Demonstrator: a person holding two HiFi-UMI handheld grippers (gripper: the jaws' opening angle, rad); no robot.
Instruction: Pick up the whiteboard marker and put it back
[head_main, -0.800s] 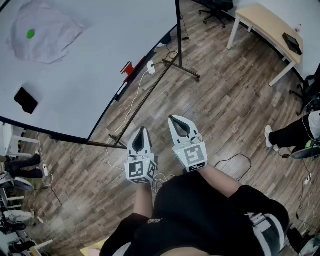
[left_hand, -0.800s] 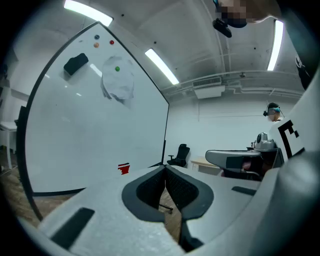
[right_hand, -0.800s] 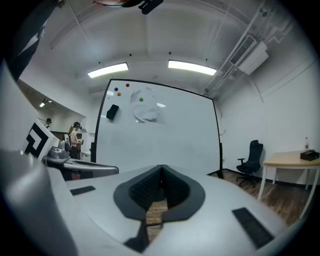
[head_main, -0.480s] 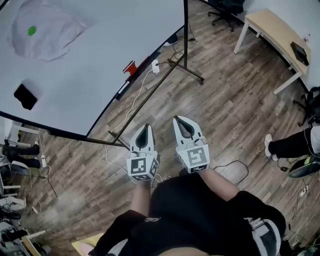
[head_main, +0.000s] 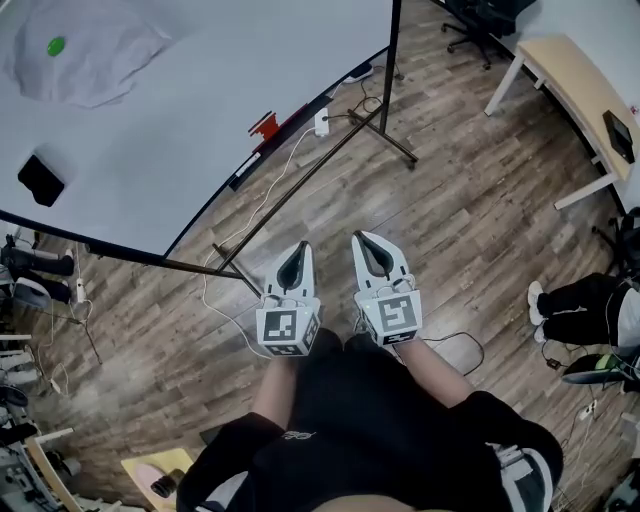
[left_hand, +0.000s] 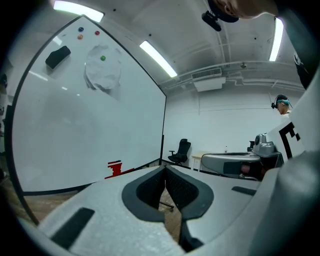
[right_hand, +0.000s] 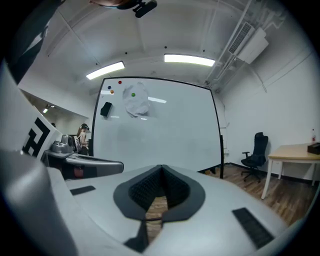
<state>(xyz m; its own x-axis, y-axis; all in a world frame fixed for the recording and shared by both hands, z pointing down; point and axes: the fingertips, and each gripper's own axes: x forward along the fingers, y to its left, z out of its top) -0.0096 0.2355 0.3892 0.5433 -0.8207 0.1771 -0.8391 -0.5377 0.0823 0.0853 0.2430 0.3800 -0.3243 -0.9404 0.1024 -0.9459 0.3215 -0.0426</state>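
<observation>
Your left gripper (head_main: 301, 250) and right gripper (head_main: 363, 240) both have jaws closed together, empty, while the marker (head_main: 245, 169) apparently lies along the whiteboard's (head_main: 200, 110) bottom edge, near a red object (head_main: 265, 127).

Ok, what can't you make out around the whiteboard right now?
- Marker: head view, things on the whiteboard ledge too small; a dark sliver and a red piece show, neither identifiable.
- Ledge: left gripper view, mostly hidden behind the left gripper; right gripper view, behind the right gripper.
- Whiteboard's left end: head view, cut off by the edge.
</observation>
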